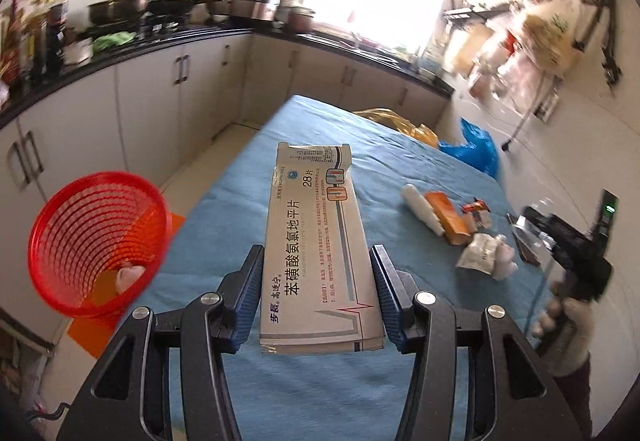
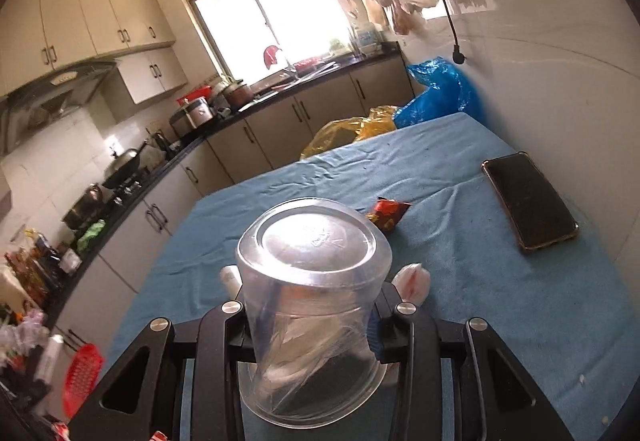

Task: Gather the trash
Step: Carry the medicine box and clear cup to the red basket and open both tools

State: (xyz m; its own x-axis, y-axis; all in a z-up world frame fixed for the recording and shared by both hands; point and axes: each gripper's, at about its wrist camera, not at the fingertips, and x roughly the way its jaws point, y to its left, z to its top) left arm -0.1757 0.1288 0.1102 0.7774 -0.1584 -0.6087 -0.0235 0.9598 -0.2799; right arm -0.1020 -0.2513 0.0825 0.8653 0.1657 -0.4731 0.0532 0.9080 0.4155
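My left gripper [image 1: 317,281] is shut on a long white medicine box [image 1: 316,241], held above the blue-clothed table [image 1: 240,201]. A red mesh bin [image 1: 98,241] stands on the floor to the left, with a little trash in its bottom. My right gripper [image 2: 310,305] is shut on a clear plastic cup [image 2: 312,305], lying sideways with its base toward the far end of the table. On the cloth lie a white tube [image 1: 420,207], an orange box [image 1: 448,217], a crumpled white wrapper [image 1: 482,253] and a red snack wrapper [image 2: 388,213]. In the left wrist view my right gripper [image 1: 568,241] appears in a gloved hand [image 1: 564,325].
A black phone [image 2: 528,197] lies at the table's right side by the wall. Yellow [image 2: 352,133] and blue [image 2: 440,89] plastic bags sit at the far end. Cabinets and a dark counter [image 1: 120,53] with pots run along the left and under the window.
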